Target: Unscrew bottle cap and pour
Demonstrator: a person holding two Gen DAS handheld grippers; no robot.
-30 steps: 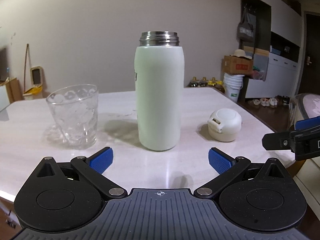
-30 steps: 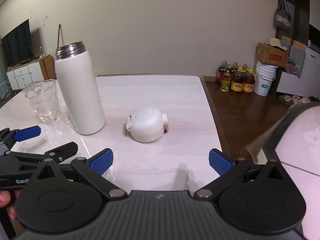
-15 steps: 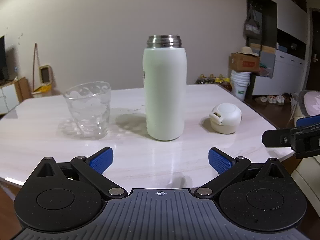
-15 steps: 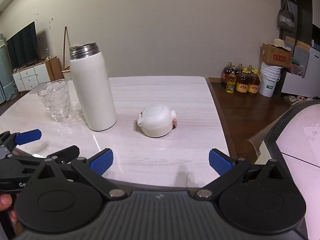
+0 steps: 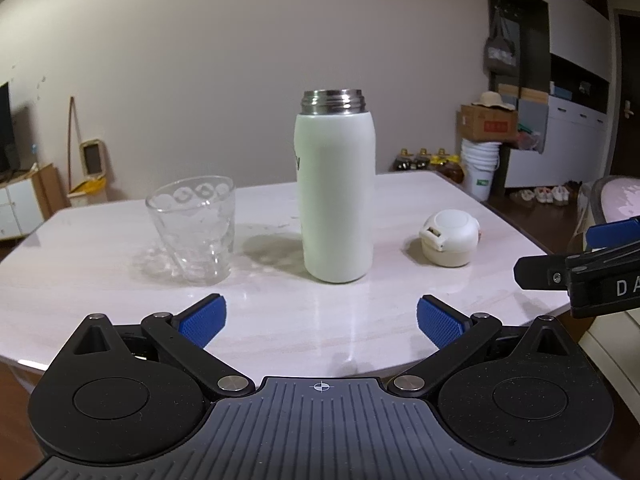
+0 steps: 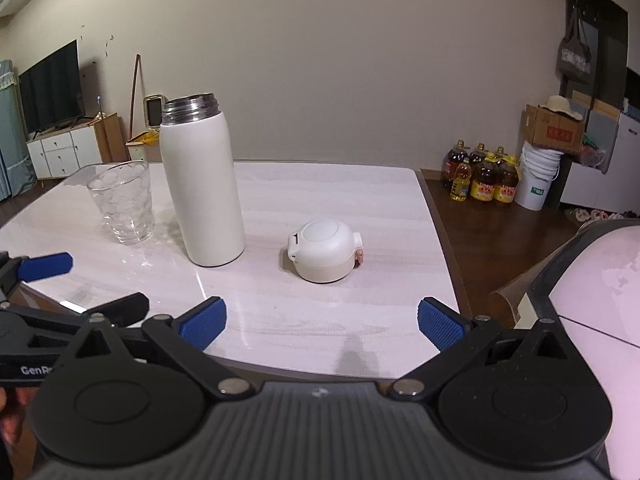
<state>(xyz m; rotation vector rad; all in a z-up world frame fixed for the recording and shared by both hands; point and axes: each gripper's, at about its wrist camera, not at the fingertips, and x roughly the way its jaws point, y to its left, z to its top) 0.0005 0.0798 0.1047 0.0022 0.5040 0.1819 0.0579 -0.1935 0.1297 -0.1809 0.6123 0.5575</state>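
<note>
Bench (image 5: 280, 332) carries glass (image 5: 191, 229), uncapped bottle (image 5: 335, 188), cap (image 5: 449, 237) set apart; left gripper (image 5: 319, 320) and right gripper (image 6: 320, 322) jaws spread, nothing held.

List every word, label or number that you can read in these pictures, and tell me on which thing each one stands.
"DA": on the right tool, cut off at the picture's edge.
"GenR": on the left tool, the rest hidden.
Dark print on the bottle: mostly turned away, not readable.
Red label on the cardboard box: too blurred.
Yellow labels on the oil bottles: too small.
Green mark on the white bucket: too small.
</note>
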